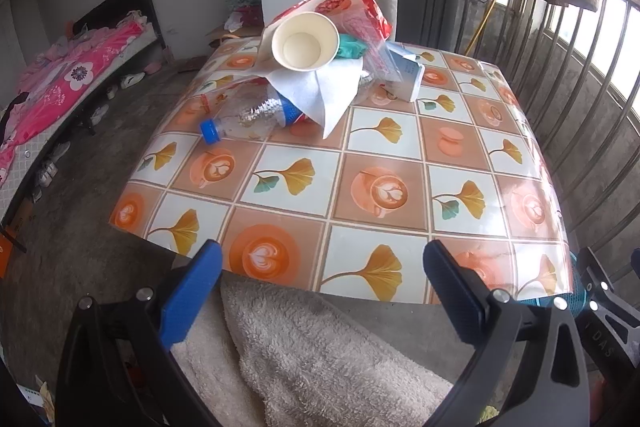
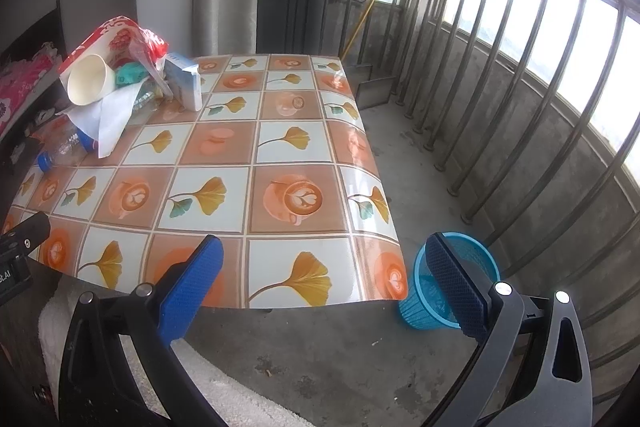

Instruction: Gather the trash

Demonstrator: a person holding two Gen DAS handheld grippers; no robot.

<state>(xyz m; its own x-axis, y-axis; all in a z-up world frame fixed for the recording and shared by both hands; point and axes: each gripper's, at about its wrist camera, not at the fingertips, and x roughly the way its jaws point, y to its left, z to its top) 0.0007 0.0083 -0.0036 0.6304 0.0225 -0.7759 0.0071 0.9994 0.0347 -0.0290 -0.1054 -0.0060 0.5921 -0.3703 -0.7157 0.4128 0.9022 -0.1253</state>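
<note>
Left gripper (image 1: 320, 287): jaws spread wide with nothing between them, hanging over the near edge of the desk, tilted down toward it.
Right gripper (image 2: 324, 283): jaws wide apart and empty, above the near right corner of the desk.
Desk (image 1: 360, 187): covered in a glossy cloth printed with coffee cups and yellow leaves; the near half is bare.
Trash pile: heaped at the far left corner of the desk.
Paper cup (image 1: 305, 42): lying on its side on top of the pile, mouth toward the cameras.
White tissue (image 1: 320, 91): spread beneath the cup.
Plastic bottle (image 1: 250, 119): crushed, blue cap, lying at the left edge just in front of the pile.
Red bag (image 1: 340, 1): behind the cup.
Small carton (image 2: 184, 83): white and blue, on the right side of the pile.
Blue basket (image 2: 448, 283): on the floor beside the near right corner of the desk, partly hidden by the right gripper.
Towel (image 1: 300, 355): beige, below the near edge.
</note>
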